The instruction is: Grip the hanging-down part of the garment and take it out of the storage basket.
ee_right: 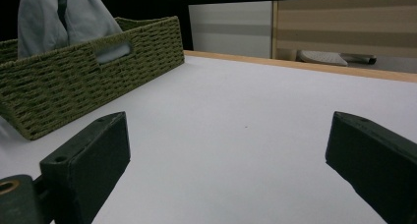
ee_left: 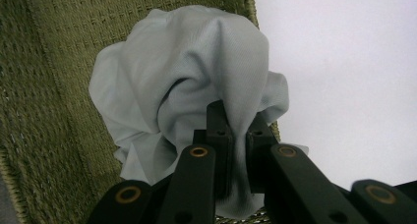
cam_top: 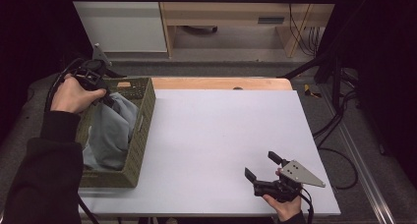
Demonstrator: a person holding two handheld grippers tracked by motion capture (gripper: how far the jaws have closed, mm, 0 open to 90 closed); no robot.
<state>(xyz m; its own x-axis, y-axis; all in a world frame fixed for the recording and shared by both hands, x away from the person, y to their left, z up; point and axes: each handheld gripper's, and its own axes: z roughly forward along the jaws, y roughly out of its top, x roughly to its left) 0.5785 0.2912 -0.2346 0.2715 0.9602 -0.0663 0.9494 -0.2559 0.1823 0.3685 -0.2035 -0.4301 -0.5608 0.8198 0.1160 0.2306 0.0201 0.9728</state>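
A pale grey-blue cloth [cam_top: 112, 130] hangs into an olive woven basket [cam_top: 143, 130] at the table's left side. My left gripper [cam_top: 107, 100] is above the basket, shut on a pinched fold of the cloth [ee_left: 196, 86], which drapes down from the jaws. In the left gripper view the gripper [ee_left: 237, 130] has fabric squeezed between its two black jaws. My right gripper [cam_top: 263, 166] rests near the table's front right, held by a hand, with its jaws wide apart and nothing between them. From there the basket [ee_right: 74, 81] and the raised cloth [ee_right: 59, 17] stand at the far left.
The white table top [cam_top: 221, 135] stretches between basket and right gripper. A wooden strip [cam_top: 221, 83] runs along the far edge. Beyond it stand a wooden shelf unit [cam_top: 236, 17] and cables [cam_top: 339, 116] at the right.
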